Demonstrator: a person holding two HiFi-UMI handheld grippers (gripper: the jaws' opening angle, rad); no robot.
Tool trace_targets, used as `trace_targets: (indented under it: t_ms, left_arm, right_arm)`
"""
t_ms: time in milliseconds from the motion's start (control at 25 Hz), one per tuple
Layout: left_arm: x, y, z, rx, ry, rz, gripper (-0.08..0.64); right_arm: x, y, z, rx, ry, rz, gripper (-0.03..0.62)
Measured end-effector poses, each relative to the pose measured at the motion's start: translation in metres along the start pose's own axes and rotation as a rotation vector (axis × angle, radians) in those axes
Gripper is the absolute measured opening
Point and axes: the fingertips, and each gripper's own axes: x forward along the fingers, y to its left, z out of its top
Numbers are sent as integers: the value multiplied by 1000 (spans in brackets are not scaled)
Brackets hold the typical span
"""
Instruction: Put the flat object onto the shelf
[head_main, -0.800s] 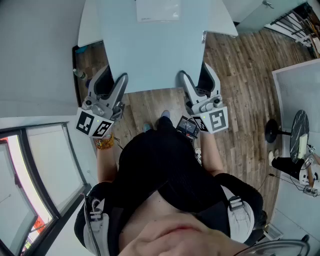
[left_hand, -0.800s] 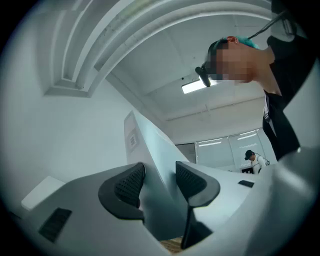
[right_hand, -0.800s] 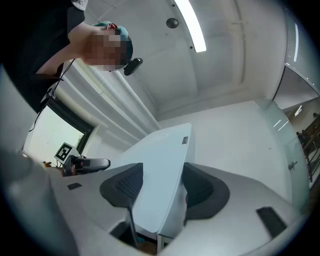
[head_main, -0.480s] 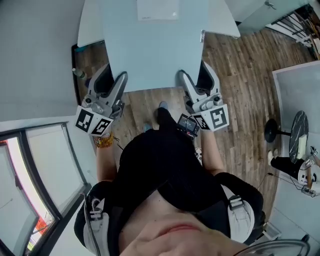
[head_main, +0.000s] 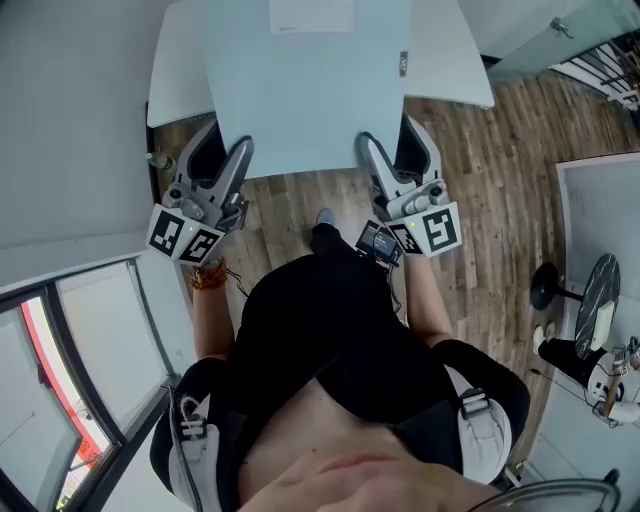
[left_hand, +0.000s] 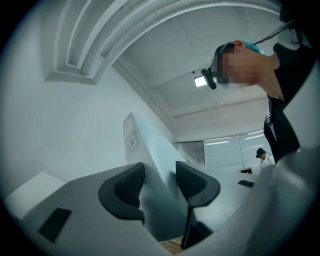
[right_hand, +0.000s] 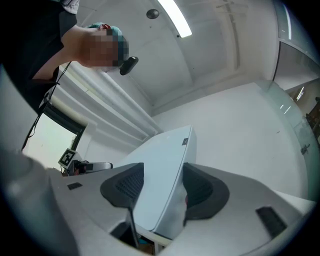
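Gripping the near edge of the pale blue-grey flat rectangular panel (head_main: 310, 90) with both: left claw (head_main: 226, 150) clamped at the 7 o'clock corner, right claw (head_main: 392, 148) at the 5 o'clock corner. In each gripper view, ribbed black pads (left_hand: 131, 182) set wide, with the panel's thickness filling the gap and pressed on both faces. Held so, probably, to keep a wide, light sheet level and stop it twisting: one claw per corner, long axis running to 12 o'clock, away from the body.

Panel lying over the white rounded-corner surface (head_main: 176, 70), likely the shelf, whose rim peeks out at 9 and 3 o'clock. Resting on it or hovering just above: cannot tell. Near edge overhanging the brown wood-plank floor (head_main: 480, 170), clear of the black-clothed torso (head_main: 320, 340) at 6 o'clock.

Open floor at 3 o'clock. Grey wall (head_main: 70, 120) close at 9 o'clock, so little sideways slack there. Straight push toward 12 o'clock looks free. Worth watching the lower jaws against the white rim once the overhang shrinks.
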Motion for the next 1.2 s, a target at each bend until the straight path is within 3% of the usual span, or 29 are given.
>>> trace_targets:
  t_ms: [320,640,920,1200]
  left_arm:
    - [91,68,-4,-3,10,44,210]
    - [128,134,-22,-62,29,55,210]
    - [162,218,-55,-140,82,58,210]
    - [171,259,-125,-271,229,127,210]
  right_arm:
    - [82,-86,-20,34,16,33,236]
    - [140,-121,-52,41,69,19,235]
    - [203,-154,-108,78,168,-44,235]
    - [211,-181,-183,167,325,-97,235]
